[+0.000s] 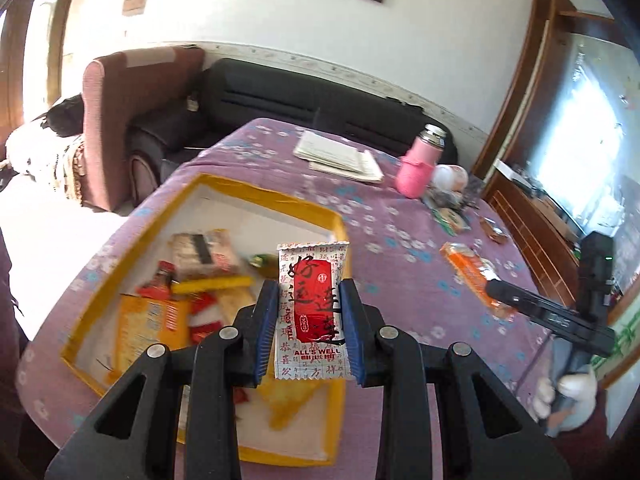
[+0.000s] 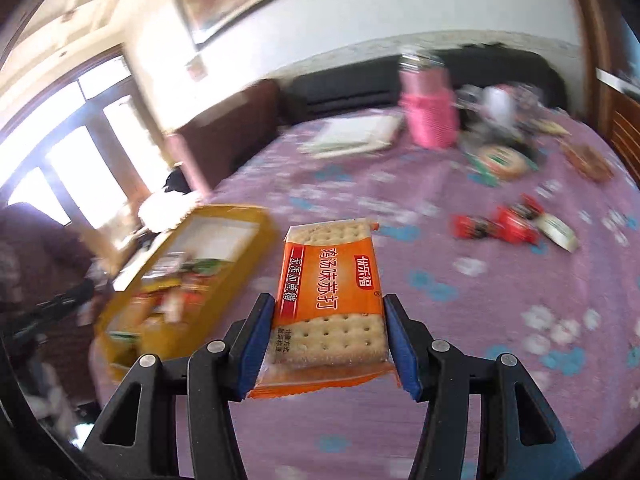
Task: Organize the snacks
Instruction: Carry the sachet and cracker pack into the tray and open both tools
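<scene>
My left gripper (image 1: 309, 292) is shut on a white-and-red snack packet (image 1: 314, 308), held upright above the near right part of a yellow-rimmed box (image 1: 256, 194). Several snacks (image 1: 200, 276) lie inside the box. In the right wrist view my right gripper (image 2: 327, 304) is shut on an orange cracker packet (image 2: 328, 296), held above the purple flowered tablecloth (image 2: 460, 320) to the right of the yellow box (image 2: 240, 210). The left wrist view shows the right gripper (image 1: 494, 292) at the right with the orange packet (image 1: 468, 270), held by a white-gloved hand (image 1: 568, 392).
Loose red snack packets (image 2: 508, 224) and a round green-edged packet (image 2: 500, 160) lie on the cloth at the far right. A pink flask (image 1: 418, 168) and a stack of papers (image 1: 340, 156) stand at the far side. Behind the table is a dark sofa (image 1: 300, 92).
</scene>
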Available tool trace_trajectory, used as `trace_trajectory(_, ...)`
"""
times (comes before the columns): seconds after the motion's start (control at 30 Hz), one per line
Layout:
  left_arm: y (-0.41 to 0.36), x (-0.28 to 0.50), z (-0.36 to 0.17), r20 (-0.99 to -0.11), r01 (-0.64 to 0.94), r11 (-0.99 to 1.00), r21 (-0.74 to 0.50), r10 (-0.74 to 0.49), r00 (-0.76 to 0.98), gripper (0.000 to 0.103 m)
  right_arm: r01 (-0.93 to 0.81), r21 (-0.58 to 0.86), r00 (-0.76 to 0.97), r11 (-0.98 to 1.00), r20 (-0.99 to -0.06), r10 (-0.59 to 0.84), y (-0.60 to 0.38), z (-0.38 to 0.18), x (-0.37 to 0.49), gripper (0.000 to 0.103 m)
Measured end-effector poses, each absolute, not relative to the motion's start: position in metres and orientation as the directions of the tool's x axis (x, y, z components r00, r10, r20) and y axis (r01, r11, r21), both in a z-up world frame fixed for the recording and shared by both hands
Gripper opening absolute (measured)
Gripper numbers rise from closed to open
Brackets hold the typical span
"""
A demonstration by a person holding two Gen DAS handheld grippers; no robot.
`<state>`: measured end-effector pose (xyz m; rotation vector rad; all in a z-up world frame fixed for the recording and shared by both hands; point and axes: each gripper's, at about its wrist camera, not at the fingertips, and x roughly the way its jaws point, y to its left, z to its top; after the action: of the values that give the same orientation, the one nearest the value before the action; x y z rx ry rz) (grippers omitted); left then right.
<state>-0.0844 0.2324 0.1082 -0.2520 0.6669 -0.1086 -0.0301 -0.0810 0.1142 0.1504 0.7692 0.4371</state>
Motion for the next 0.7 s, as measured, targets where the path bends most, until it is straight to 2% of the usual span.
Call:
trace_trajectory(0.27,0.278,-0.050,0.094,-0.653,-0.069,0.960,-0.270,-0.130,0.746,0.029,-0.490,0.392,0.443,0.779,-0.658,0.609,0.034,0.128,-0.015,0.056)
trace_trajectory(0.47,0.304,-0.020,0.070,-0.714,-0.139,0.948,-0.286,-0.114,0.691,0.029,-0.522,0.374,0.361,0.767,-0.717,0.596,0.103,0.100,0.001,0.055)
trace_trajectory(0.7,0.321,0.011,0.045,-0.759,-0.196,0.933,-0.303,-0.112,0.641,0.029,-0.481,0.320,0.357,0.816,-0.779,0.516,0.142,0.069,0.044,0.055)
